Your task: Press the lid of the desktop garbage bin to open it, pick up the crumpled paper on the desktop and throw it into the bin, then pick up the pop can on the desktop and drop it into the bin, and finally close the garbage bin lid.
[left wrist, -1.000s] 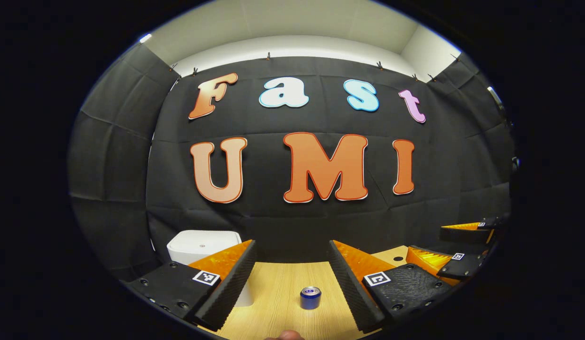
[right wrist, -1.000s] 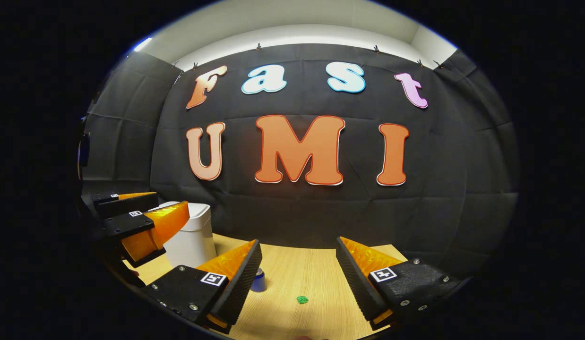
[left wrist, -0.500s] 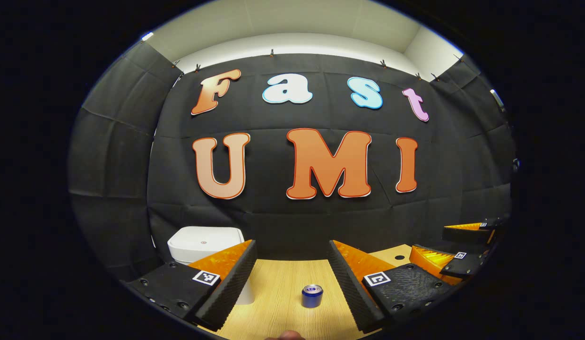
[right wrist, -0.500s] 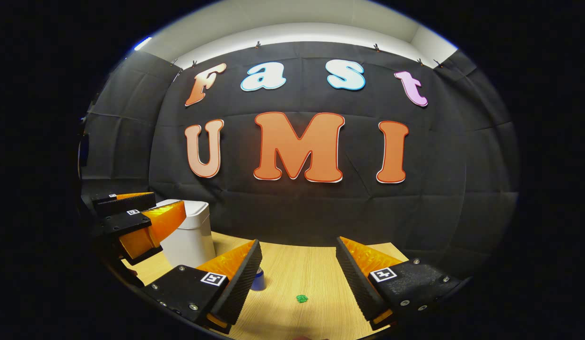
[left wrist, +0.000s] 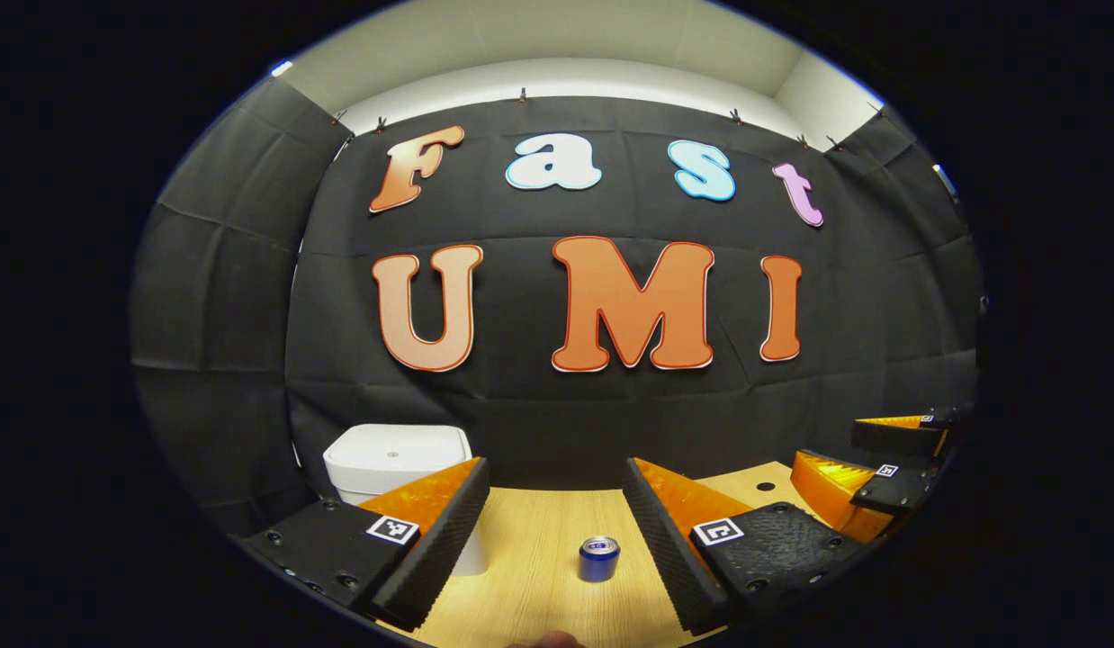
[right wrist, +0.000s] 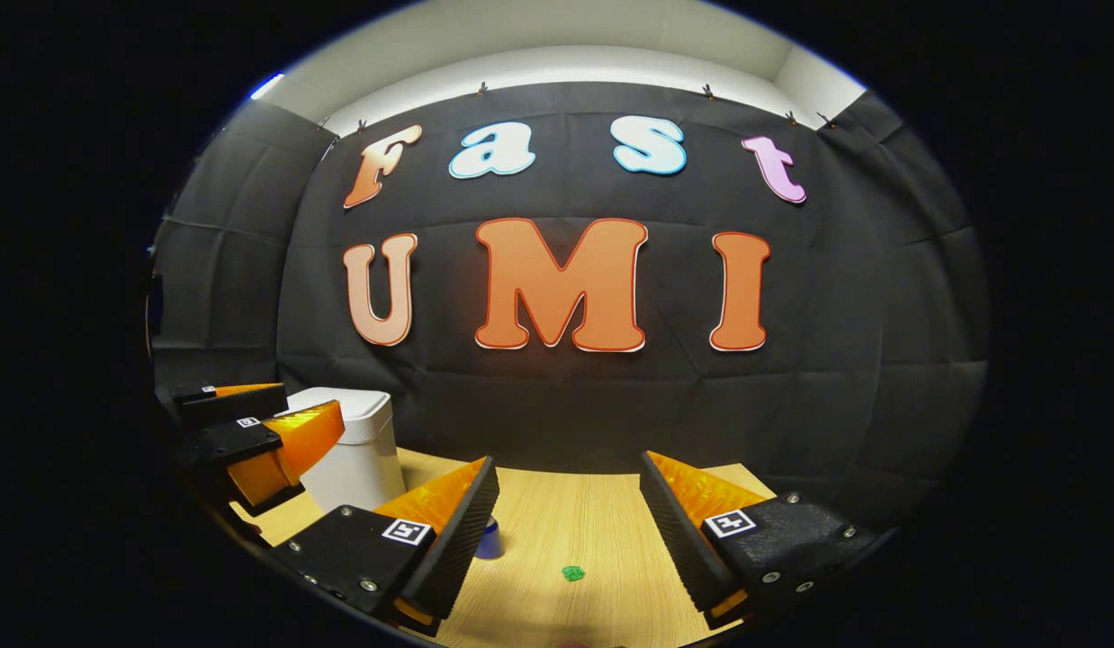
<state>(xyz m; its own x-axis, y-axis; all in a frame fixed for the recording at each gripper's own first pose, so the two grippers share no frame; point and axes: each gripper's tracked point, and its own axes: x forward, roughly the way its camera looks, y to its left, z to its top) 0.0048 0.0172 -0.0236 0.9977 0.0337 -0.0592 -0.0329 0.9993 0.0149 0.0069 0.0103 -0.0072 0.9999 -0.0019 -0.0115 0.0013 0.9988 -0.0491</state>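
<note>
Left gripper view looks low along the wooden desktop (left wrist: 530, 585): the left gripper (left wrist: 557, 540) has its 2 fingers spread wide with nothing between them, and the white garbage bin (left wrist: 395, 459) stands behind its left finger with the lid flat and shut. The blue pop can (left wrist: 599, 559) stands upright on the desk between the fingers, farther off and apart from both. In the right gripper view the right gripper (right wrist: 566, 535) is likewise wide open and empty, with the small green crumpled paper (right wrist: 572, 572) lying on the desk ahead between its fingers. Step 1, pressing the lid, looks not yet done. Next, I judge, a fingertip must come down onto the bin's lid and push until it springs open.
</note>
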